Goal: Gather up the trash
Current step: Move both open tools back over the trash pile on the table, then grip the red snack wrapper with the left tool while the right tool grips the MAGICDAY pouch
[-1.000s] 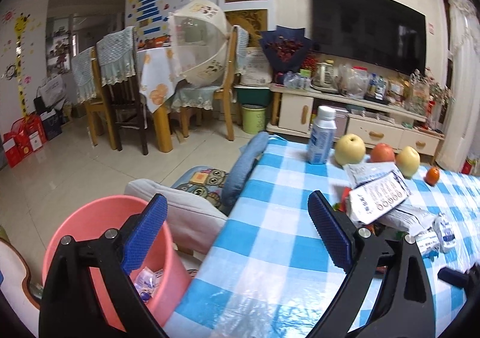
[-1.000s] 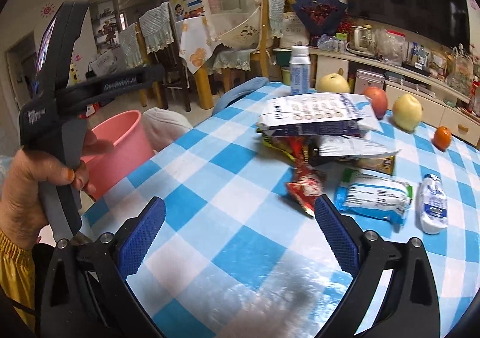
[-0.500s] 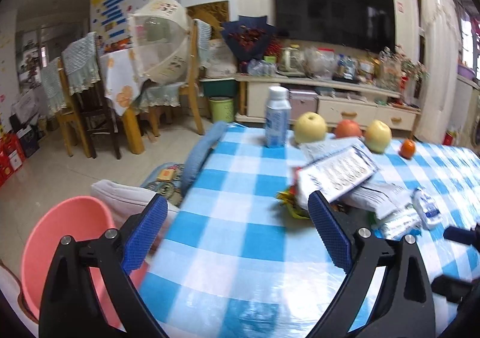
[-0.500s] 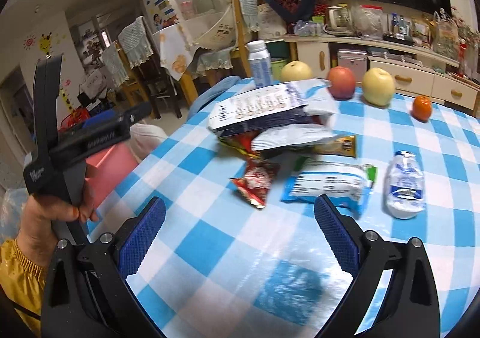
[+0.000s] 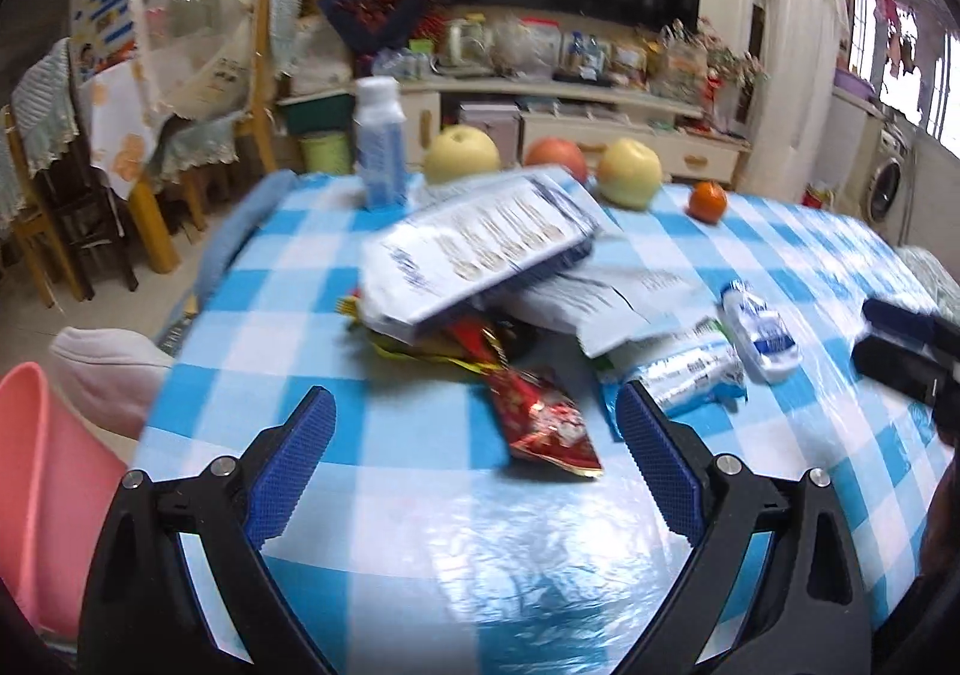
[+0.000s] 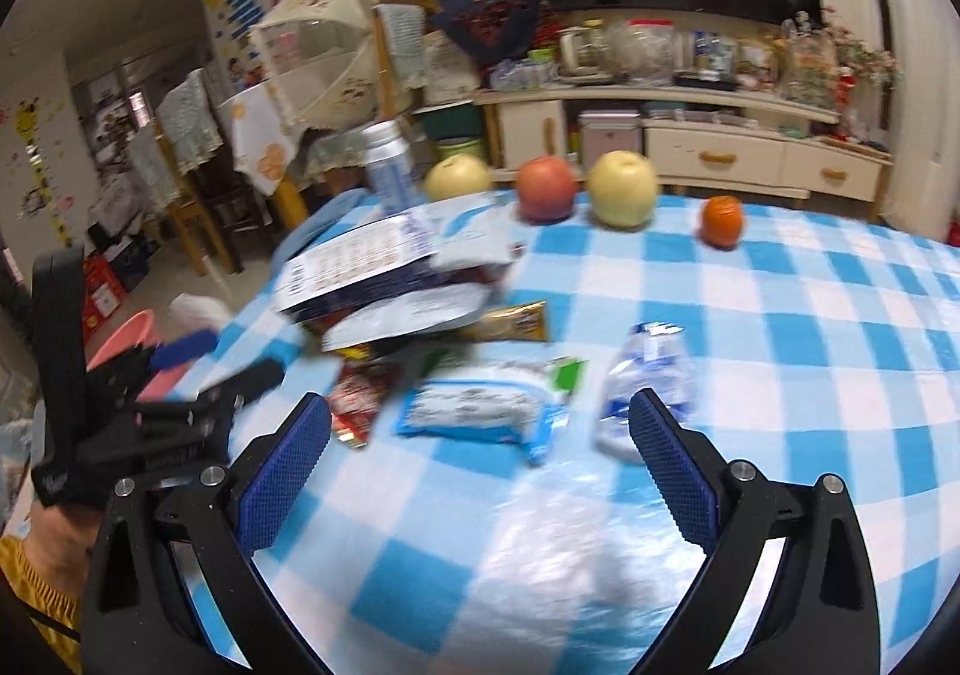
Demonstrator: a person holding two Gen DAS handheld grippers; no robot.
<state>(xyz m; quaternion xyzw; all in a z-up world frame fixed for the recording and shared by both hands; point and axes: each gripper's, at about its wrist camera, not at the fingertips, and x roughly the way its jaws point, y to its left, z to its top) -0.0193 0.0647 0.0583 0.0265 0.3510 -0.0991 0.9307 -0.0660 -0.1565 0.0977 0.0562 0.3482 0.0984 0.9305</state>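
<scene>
Both wide-open, empty grippers, left [image 5: 474, 459] and right [image 6: 480, 450], have been swung from the pink plastic bin [image 5: 30, 489] at near left toward the heaped snack wrappers [image 5: 480, 267] mid-table, presumably for picking.

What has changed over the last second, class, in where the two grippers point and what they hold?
The left gripper has swung right, from the pink bin toward the red wrapper. The right gripper has closed in on the blue-white packet. Both remain open and empty; the trash and fruit have not moved.
</scene>
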